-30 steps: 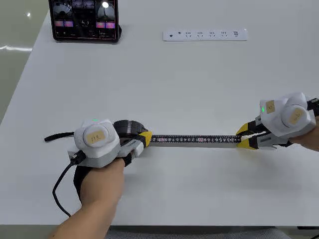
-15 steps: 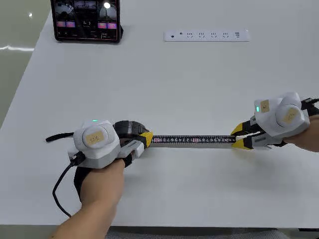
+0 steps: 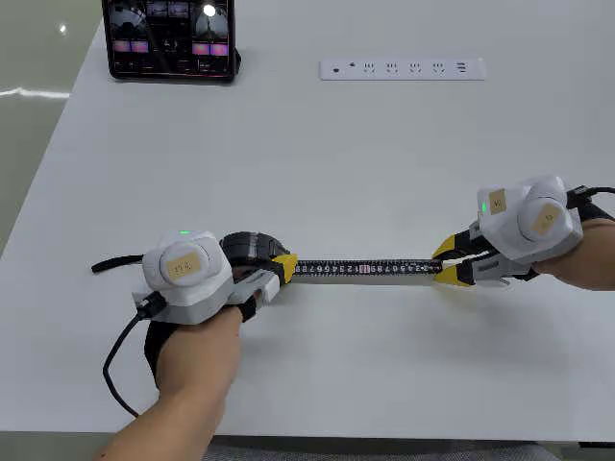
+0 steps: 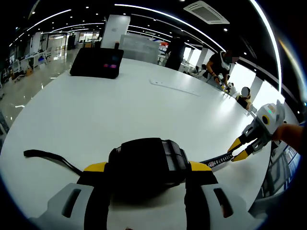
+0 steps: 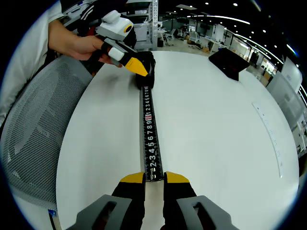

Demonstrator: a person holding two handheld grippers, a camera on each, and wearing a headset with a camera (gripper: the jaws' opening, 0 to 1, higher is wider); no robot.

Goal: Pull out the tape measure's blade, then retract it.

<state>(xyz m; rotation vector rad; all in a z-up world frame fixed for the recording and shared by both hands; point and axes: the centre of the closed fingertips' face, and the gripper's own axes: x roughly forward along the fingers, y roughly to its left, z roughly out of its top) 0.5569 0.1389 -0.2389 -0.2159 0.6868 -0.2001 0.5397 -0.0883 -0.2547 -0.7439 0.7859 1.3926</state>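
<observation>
**Drawn out and held at both ends**

The black round tape measure case (image 3: 248,248) sits on the white counter (image 3: 336,173), near the person's edge and towards the left. The left hand-held gripper (image 3: 264,259) is clamped on it. In the left gripper view its yellow-tipped jaws press against the two sides of the case.

A thin black wrist strap (image 3: 115,262) trails from the case to the left and lies flat on the counter. A black cable (image 3: 120,351) loops from the back of the left hand-held gripper down past the person's forearm.

The black blade printed with white numerals (image 3: 360,268) runs from the case's mouth to the right, low over the counter and roughly straight. The right hand-held gripper (image 3: 447,265) pinches the blade's free end. In the right gripper view its jaws stand close together with the tip of the blade caught between them. The numerals run away from the jaws towards the case, with a red mark partway along.

At the far edge of the counter, a black tablet with a lit screen (image 3: 168,38) stands propped at the left. A white power strip (image 3: 402,68) lies flat to its right, well apart from the tape measure.
</observation>
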